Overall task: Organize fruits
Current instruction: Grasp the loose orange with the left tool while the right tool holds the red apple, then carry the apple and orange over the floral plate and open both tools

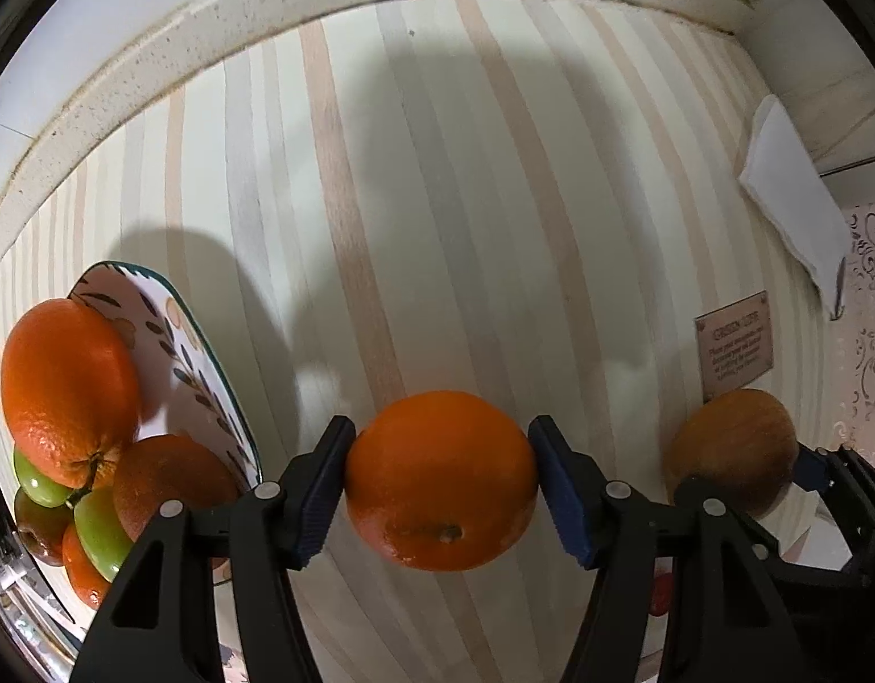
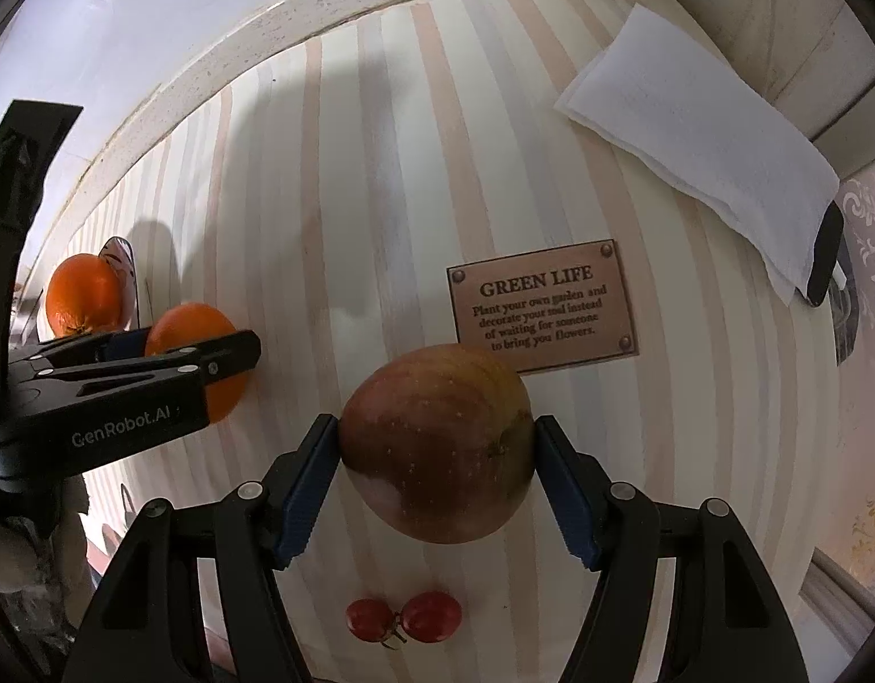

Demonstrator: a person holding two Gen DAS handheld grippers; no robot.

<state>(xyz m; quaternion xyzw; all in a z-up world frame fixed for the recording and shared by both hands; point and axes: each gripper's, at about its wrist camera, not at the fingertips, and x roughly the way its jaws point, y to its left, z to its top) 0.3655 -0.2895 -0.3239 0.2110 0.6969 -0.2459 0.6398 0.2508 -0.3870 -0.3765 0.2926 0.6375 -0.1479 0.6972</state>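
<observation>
The left hand-held gripper (image 1: 442, 484) is clenched on an orange (image 1: 441, 480), which is pinched across its widest part by the blue pads (image 1: 315, 498) and is held above the striped bench (image 1: 437, 199). The right hand-held gripper (image 2: 437, 464) is likewise closed on a red-green apple (image 2: 437, 443), gripped at its sides with the stem end turned toward the right pad.

The orange is judged fairly heavy and firm, with a dimpled rind that gives good friction; a grip across the equator is well suited. The apple is judged hard but smooth-skinned, so slipping and bruising are the risks, and a moderate squeeze at the broadest part is called for.

To the left, a patterned plate (image 1: 170, 313) is seen, already loaded with oranges (image 1: 67, 387) and green apples (image 1: 99, 529), piled closely, so anything added may roll. Below the held apple, two small red fruits (image 2: 406, 617) lie on the bench, touching each other. Further out, a printed plaque (image 2: 543, 307) and a folded white cloth (image 2: 699, 136) are seen.
</observation>
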